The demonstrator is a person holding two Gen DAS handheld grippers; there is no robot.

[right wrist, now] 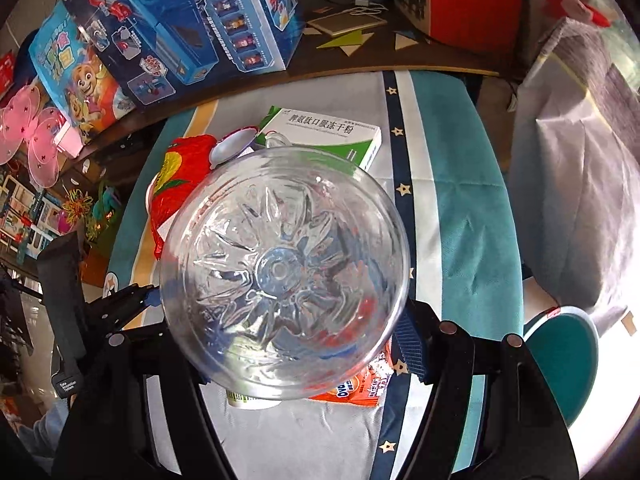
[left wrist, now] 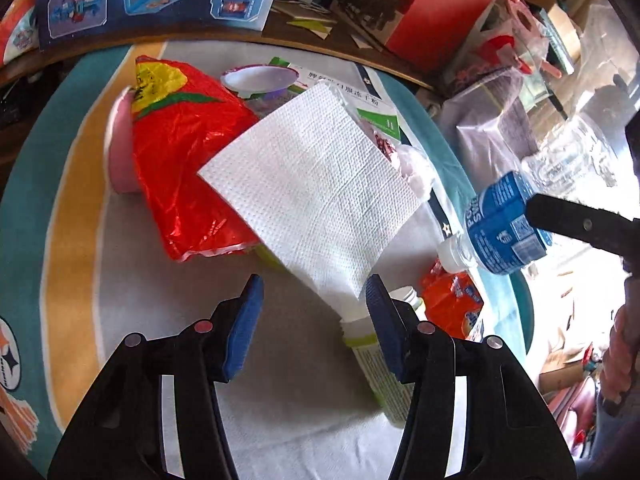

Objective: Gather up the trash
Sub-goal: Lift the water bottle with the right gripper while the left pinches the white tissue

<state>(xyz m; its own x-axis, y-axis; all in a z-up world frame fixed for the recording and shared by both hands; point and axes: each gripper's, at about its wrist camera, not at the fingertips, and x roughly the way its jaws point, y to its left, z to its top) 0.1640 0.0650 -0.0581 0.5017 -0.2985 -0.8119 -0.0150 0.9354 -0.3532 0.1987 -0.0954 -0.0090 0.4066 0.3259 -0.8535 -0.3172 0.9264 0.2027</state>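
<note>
My right gripper [right wrist: 288, 344] is shut on a clear plastic bottle [right wrist: 284, 268] with a blue label; its base fills the right wrist view. The same bottle [left wrist: 500, 228] hangs cap-down at the right of the left wrist view, above the table. My left gripper [left wrist: 314, 312] is open and empty, low over the cloth. Just ahead of it lie a white paper napkin [left wrist: 316, 192], a red plastic bag [left wrist: 180, 168], a green-and-white medicine box [right wrist: 320, 136], a purple-rimmed cup [left wrist: 260, 80], a yellow-green tube box [left wrist: 380, 364] and an orange wrapper [left wrist: 452, 304].
The trash lies on a table with a teal, grey and yellow cloth [left wrist: 76, 240]. Blue toy boxes [right wrist: 192, 28] and a red box [left wrist: 432, 12] stand behind. A grey-white bag [right wrist: 580, 168] stands at the right, a teal stool [right wrist: 560, 352] below it.
</note>
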